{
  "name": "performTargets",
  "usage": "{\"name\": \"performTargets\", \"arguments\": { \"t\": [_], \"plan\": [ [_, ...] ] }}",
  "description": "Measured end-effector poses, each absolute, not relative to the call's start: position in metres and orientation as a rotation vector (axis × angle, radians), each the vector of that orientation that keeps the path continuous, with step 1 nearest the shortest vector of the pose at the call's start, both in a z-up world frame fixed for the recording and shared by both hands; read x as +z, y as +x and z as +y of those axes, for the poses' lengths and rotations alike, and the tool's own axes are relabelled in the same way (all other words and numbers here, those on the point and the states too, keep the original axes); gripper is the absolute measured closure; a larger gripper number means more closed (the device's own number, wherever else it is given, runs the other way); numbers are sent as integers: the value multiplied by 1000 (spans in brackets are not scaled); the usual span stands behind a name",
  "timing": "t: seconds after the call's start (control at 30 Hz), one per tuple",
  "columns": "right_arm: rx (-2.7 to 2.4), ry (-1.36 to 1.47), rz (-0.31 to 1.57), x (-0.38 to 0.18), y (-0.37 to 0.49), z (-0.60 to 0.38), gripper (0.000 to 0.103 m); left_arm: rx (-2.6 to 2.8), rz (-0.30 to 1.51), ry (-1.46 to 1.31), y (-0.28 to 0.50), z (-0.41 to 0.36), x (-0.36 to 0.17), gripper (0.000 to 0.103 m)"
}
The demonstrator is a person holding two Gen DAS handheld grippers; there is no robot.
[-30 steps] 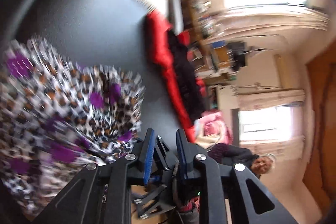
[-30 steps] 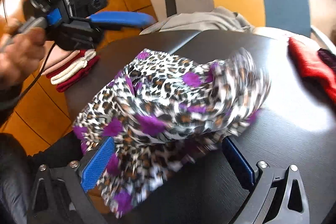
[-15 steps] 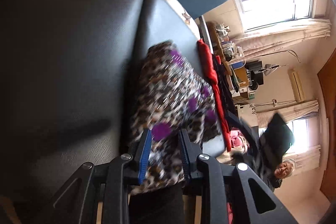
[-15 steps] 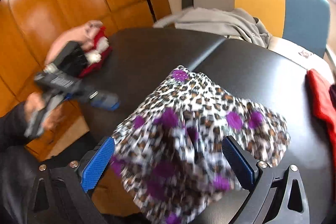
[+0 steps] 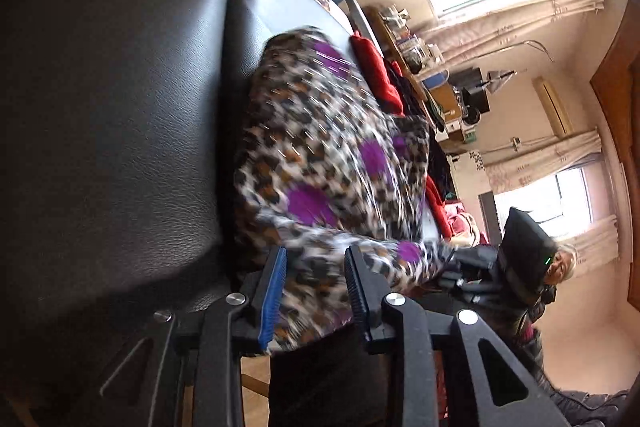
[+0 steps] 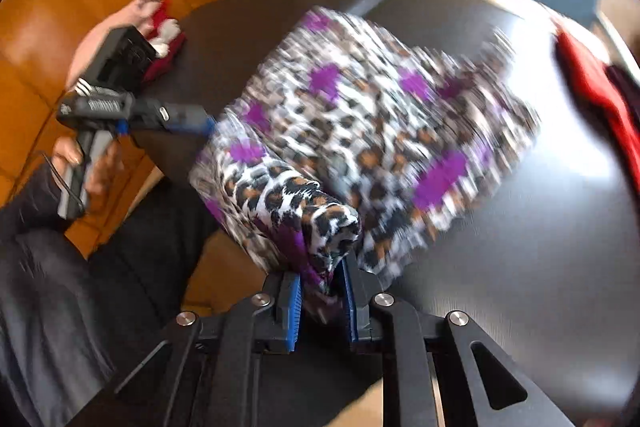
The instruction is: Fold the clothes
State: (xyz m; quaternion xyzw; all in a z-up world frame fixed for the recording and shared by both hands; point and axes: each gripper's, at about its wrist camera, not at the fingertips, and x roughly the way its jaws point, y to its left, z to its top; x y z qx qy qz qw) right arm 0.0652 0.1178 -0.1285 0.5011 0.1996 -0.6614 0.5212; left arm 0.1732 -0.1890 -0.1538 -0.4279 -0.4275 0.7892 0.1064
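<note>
- Left wrist view: the left tongs [image 5: 314,291] straddle the near hem of the leopard-print cloth with purple blotches [image 5: 320,163]. Their jaws are opening with fabric between them, and blur hides whether the pads bite.
- Same view, at three o'clock, the right tongs [image 5: 460,273] meet the cloth's far corner. The right wrist view misses the room's windows and cluttered shelf seen here.
- Right wrist view: at nine o'clock a hand [image 6: 90,163] carries the left tongs to the cloth's edge. Only here do the closing right tongs show a bunched fold pinched between blue pads.
- The cloth lies on the black leather-look desk [image 6: 540,247], its near edge overhanging.
- My advice: hold both corners level and taut, then lay the fold flat with its edges matched.
</note>
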Motion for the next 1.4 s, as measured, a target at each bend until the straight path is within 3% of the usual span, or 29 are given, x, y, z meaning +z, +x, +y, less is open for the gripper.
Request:
{"name": "performTargets", "arguments": {
  "t": [0.03, 0.1, 0.13, 0.17, 0.33, 0.5, 0.53, 0.6, 0.67, 0.73, 0.93, 1.03, 1.23, 1.33, 1.4],
  "plan": [
    [-1607, 1226, 445, -135, 64, 129, 83, 2322, -1246, -1266, 171, -187, -154, 73],
    [-1645, 1275, 367, -146, 62, 150, 65, 2317, -1222, -1279, 168, -183, -154, 73],
    [-1664, 1295, 321, -150, 62, 160, 42, 2317, -1210, -1286, 168, -182, -154, 73],
    [-1674, 1297, 271, -150, 64, 168, 30, 2317, -1194, -1294, 170, -182, -153, 73],
    [-1715, 1193, 129, -124, 79, 186, 30, 2350, -1165, -1260, 176, -181, -143, 73],
    [-1687, 1134, 203, -113, 86, 154, 30, 2389, -1049, -1206, 131, -161, -121, 73],
    [-1687, 1132, 224, -115, 84, 148, 31, 2395, -1017, -1208, 119, -155, -119, 73],
    [-1673, 1160, 253, -127, 81, 136, 43, 2384, -948, -1248, 89, -142, -121, 73],
    [-1629, 1191, 259, -140, 79, 130, 65, 2388, -900, -1305, 65, -134, -128, 73],
    [-1586, 1213, 218, -146, 76, 134, 71, 2387, -857, -1350, 43, -125, -132, 73],
    [-1525, 1255, -23, -165, 54, 150, 69, 2403, -706, -1396, 2, -99, -135, 73],
    [-1625, 1241, 27, -161, 36, 148, 91, 2413, -684, -1427, -25, -97, -136, 74],
    [-1551, 1181, 118, -130, 31, 146, 91, 2379, -855, -1440, -44, -118, -138, 75],
    [-1520, 1194, 315, -145, 60, 138, 89, 2369, -918, -1386, -17, -130, -130, 73],
    [-1540, 1273, 267, -164, 57, 150, 86, 2340, -1017, -1308, 13, -144, -126, 70]
  ]
}}
